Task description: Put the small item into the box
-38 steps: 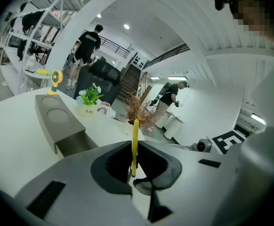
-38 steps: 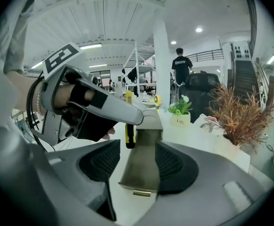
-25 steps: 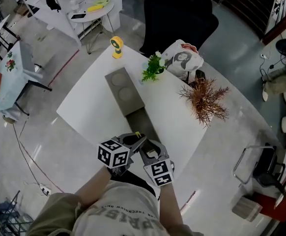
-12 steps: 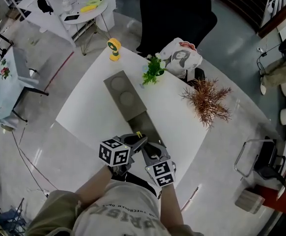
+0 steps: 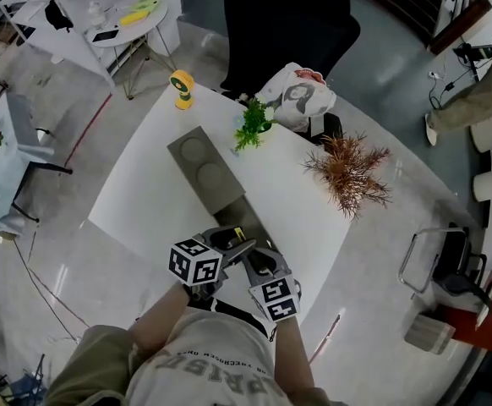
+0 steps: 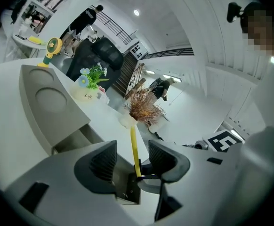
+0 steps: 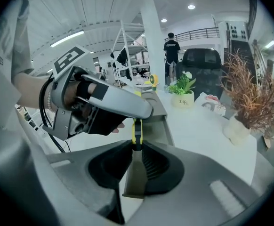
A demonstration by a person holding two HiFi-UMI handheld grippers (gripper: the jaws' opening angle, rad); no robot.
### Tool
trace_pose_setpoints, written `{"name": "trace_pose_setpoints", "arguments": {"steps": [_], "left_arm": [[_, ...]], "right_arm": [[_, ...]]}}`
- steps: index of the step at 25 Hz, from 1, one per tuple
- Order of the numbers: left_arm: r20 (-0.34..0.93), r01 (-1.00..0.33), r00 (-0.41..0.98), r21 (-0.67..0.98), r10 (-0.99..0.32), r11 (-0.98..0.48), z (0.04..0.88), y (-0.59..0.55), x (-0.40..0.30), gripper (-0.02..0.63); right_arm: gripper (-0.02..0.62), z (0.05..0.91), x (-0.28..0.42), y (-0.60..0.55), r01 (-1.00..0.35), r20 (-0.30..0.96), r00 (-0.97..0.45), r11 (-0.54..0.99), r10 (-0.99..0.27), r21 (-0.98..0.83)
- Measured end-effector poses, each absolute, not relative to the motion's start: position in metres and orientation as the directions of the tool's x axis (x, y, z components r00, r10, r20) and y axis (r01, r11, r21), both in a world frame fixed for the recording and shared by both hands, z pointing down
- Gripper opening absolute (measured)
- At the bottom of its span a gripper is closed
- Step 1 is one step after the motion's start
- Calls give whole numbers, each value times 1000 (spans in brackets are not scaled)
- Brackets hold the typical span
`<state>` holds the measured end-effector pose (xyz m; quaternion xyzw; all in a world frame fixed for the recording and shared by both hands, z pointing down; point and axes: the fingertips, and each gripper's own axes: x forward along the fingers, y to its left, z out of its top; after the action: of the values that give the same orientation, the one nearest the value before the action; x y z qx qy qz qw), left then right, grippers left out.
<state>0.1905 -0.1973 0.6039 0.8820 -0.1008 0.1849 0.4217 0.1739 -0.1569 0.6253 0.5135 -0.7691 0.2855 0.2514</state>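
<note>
Grey box (image 5: 202, 169) open, yellow item (image 7: 136, 131) pinched by right gripper (image 7: 136, 148)

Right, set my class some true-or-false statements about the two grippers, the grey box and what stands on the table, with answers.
1. The right gripper grips the thin yellow item. True; its jaws have just closed on it.
2. The left gripper is clamped on that item. False: its jaws have just been opening and stand apart, with the item between them.
3. The grey box is covered from end to end. False: the end nearest the person is open.
4. A yellow fan stands at the far edge of the table. True.
5. The green potted plant stands on the box's lid. False: it stands on the table beside the box.
</note>
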Motion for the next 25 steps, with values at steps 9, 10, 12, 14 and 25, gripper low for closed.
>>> {"name": "trace_pose_setpoints", "arguments": {"steps": [9,10,12,14,25], "left_arm": [[466,-386,882,630,-70,-673,616,-222,174,247],[482,-392,873,611,-71,-688,619,-222,171,247],[512,-401,856,571,-71,-716,625,-220,165,249],[537,-406,840,536,-72,-740,630,-219,160,249],[611,-399,789,436,-60,-807,640,-216,148,249]], "right_arm": [[66,643,187,-157,-943,734,-319,278,-599,-182],[66,647,188,-156,-943,744,-316,280,-589,-179],[66,655,189,-155,-942,764,-313,284,-564,-177],[66,662,188,-157,-942,782,-313,284,-539,-181],[66,701,198,-156,-945,892,-265,282,-366,-165]]}}
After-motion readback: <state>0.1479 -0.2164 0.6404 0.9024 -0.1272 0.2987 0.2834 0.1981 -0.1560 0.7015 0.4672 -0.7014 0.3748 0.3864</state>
